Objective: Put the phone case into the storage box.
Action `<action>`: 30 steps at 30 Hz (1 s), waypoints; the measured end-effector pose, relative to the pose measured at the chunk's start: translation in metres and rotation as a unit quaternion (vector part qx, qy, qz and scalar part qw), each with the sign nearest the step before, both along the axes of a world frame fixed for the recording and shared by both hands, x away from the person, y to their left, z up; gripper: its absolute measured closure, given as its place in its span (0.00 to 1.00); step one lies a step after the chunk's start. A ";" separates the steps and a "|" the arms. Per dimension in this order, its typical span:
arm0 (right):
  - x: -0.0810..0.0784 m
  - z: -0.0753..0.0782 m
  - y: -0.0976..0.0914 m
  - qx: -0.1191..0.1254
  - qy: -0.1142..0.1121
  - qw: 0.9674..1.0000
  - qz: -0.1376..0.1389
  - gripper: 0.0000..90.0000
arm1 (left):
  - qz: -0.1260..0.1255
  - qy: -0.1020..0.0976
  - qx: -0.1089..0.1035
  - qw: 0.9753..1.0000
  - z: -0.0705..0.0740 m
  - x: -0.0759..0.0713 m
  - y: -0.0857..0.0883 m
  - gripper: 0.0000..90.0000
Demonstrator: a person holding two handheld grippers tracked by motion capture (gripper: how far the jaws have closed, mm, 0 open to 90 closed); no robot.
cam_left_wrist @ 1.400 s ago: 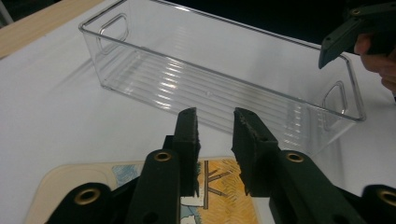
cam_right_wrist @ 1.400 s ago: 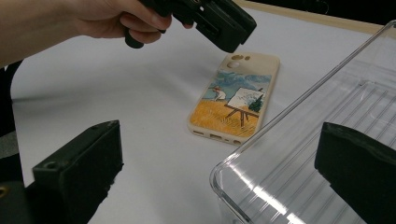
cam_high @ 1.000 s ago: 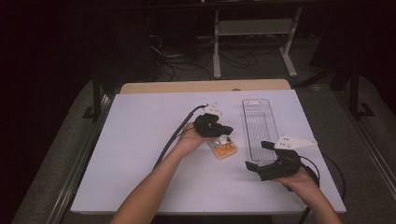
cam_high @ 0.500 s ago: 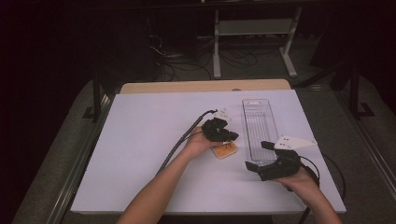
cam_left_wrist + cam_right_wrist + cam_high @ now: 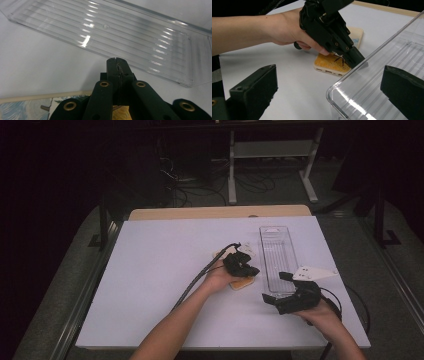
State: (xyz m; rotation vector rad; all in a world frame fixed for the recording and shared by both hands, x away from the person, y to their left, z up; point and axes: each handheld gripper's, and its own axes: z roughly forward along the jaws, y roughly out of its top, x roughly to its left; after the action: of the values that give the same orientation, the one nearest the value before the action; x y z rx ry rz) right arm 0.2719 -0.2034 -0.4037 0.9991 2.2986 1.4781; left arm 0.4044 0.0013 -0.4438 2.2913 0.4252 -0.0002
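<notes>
Your white rectangular bench [image 5: 165, 270] carries everything here, with a strip of bare wood showing along its far edge.

On its right half lies the long clear ribbed plastic tray [image 5: 278, 255], set lengthwise away from you, flat on the bench; in the right claw view its rounded near corner [image 5: 372, 95] stands directly ahead of the jaws.

Your right claw [image 5: 279, 290] sits at the tray's near end, low over the bench, with its grey three-cornered plate on top. Its jaws stand wide apart, one pad at either side of the right claw view, and nothing is pressed between them.

Your left claw [image 5: 252, 270] is just left of the tray, tilted down toward the bench. Its jaws are closed tight, pad against pad [image 5: 117, 68], and hold nothing; the tip stands just beside the tray's long wall, and I cannot tell whether it touches that wall.

Under the left claw lies the small flat orange patterned phone case [image 5: 329, 63], face up on the bench, just beside the tray. A second cream-edged flat piece [image 5: 357, 35] lies just behind it.
</notes>
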 end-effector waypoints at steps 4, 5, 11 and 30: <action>0.000 0.000 0.000 0.000 0.001 1.000 0.000 0.01 | -0.005 -0.004 0.013 1.000 -0.002 -0.003 -0.004 1.00; 0.000 0.000 0.000 0.000 0.002 1.000 -0.001 0.01 | -0.004 -0.003 0.015 1.000 -0.003 -0.003 -0.005 1.00; 0.000 0.000 0.000 0.000 0.002 1.000 -0.001 0.01 | -0.009 -0.003 0.025 1.000 -0.001 -0.004 -0.004 1.00; 0.000 -0.001 0.000 -0.003 0.001 1.000 -0.003 0.01 | -0.015 0.010 0.064 0.998 0.006 -0.021 0.026 1.00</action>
State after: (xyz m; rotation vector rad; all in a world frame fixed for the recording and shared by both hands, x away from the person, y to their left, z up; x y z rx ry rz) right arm 0.2720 -0.2033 -0.4042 1.0057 2.2981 1.4688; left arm 0.3834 0.0270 -0.4378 2.4251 0.4131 -0.0119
